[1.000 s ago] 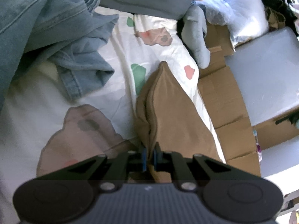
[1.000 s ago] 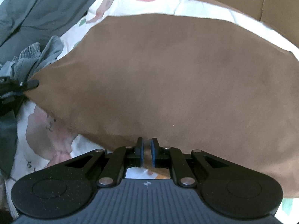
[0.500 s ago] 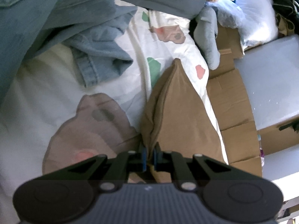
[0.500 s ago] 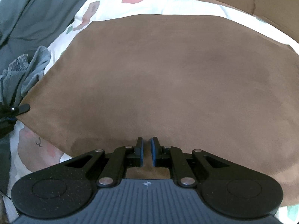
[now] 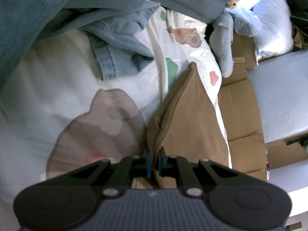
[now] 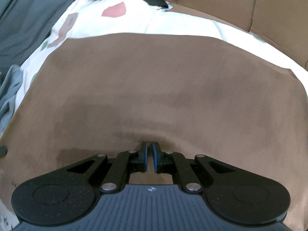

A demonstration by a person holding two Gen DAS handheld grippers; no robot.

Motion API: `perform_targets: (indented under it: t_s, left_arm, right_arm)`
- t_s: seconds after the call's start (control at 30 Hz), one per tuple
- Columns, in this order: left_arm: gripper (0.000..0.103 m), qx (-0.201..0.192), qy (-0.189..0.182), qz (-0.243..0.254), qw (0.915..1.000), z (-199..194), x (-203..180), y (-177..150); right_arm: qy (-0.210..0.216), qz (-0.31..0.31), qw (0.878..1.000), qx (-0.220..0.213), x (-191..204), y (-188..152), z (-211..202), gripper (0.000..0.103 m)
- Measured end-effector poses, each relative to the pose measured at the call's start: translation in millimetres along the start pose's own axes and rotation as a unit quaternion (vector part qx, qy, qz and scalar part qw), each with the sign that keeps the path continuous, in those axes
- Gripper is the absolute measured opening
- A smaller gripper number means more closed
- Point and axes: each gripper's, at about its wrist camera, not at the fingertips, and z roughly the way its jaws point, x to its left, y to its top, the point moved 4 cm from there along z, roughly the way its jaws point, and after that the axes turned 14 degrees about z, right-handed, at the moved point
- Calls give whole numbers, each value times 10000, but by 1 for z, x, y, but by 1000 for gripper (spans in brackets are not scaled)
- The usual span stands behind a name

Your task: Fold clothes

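Left gripper [image 5: 154, 158]: I have it tilted forward and down, jaws nearly together, blue pads clamped on a bunched fold of brown cloth [image 5: 188, 115].
Left fingers [image 5: 147, 161]: close to parallel, cloth squeezed between them.
Right gripper [image 6: 149, 150]: I have it pitched steeply down, tips pressed into the cloth.
Right jaws: opening, a slim gap between the pads; whether any cloth sits in it I can't tell.
Right fingers [image 6: 143, 154]: angled slightly inward toward the tips.
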Motion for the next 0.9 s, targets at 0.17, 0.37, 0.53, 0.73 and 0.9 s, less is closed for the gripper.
perform_targets:
  t_s: [0.17, 0.37, 0.53, 0.73, 0.9]
  left_arm:
    - [7, 50, -20, 18, 10000, 2, 1, 1]
    - [7, 86, -16, 32, 10000, 4, 2, 2]
    - [7, 104, -27, 2, 9999, 5, 3, 1]
    - [7, 140, -69, 68, 9999, 5, 1, 4]
    - [7, 128, -117, 51, 9998, 5, 1, 3]
  right_arm:
    - [47, 252, 9996, -130, 2, 25, 13, 11]
    - [53, 418, 9988, -264, 7, 51, 30, 11]
    - [21, 552, 9977, -396, 2, 67, 40, 11]
    - [76, 647, 9967, -486, -2, 88, 49, 11]
    - [65, 765, 9957, -509, -10, 107, 61, 11]
